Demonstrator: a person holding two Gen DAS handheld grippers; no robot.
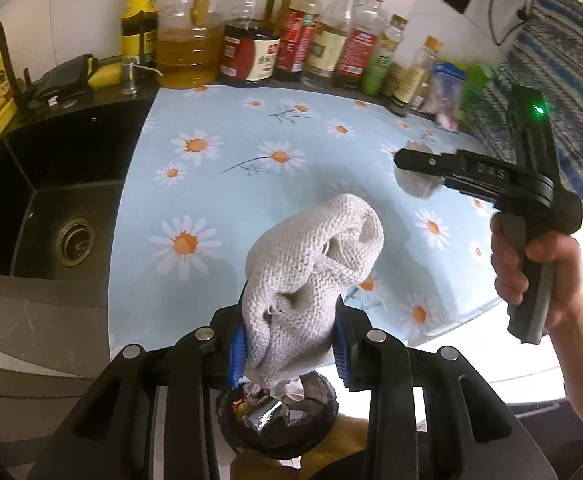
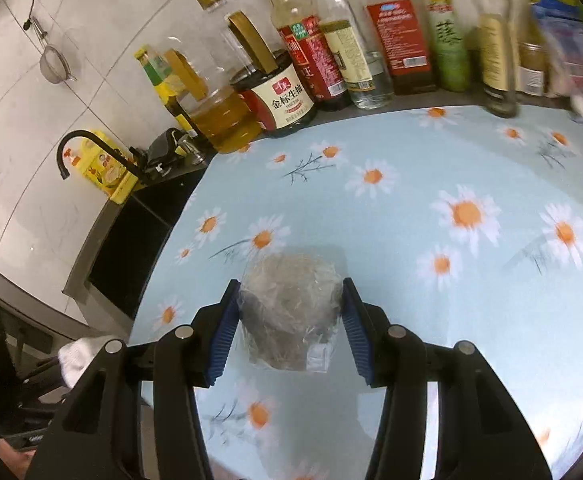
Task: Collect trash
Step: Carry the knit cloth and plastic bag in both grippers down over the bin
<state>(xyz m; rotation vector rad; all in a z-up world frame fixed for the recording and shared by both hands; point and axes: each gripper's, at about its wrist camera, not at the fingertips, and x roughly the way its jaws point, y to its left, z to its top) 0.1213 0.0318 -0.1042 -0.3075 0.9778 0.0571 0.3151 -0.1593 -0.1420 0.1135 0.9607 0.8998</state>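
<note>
My left gripper point(image 1: 289, 340) is shut on a white knitted cloth point(image 1: 311, 264) and holds it off the counter's front edge, above a black-lined trash bin point(image 1: 275, 420) with wrappers in it. My right gripper point(image 2: 289, 320) is shut on a crumpled clear plastic bag point(image 2: 287, 316) and holds it a little above the daisy-print counter point(image 2: 411, 208). In the left wrist view the right gripper point(image 1: 415, 172) shows at the right, with the plastic bag point(image 1: 415, 188) in its tips.
A row of oil and sauce bottles point(image 1: 251, 40) stands along the back wall. A black sink point(image 1: 31, 200) with a faucet lies left of the counter. Small packets point(image 2: 571, 40) sit at the back right. A patterned blue cloth point(image 1: 563, 60) hangs at right.
</note>
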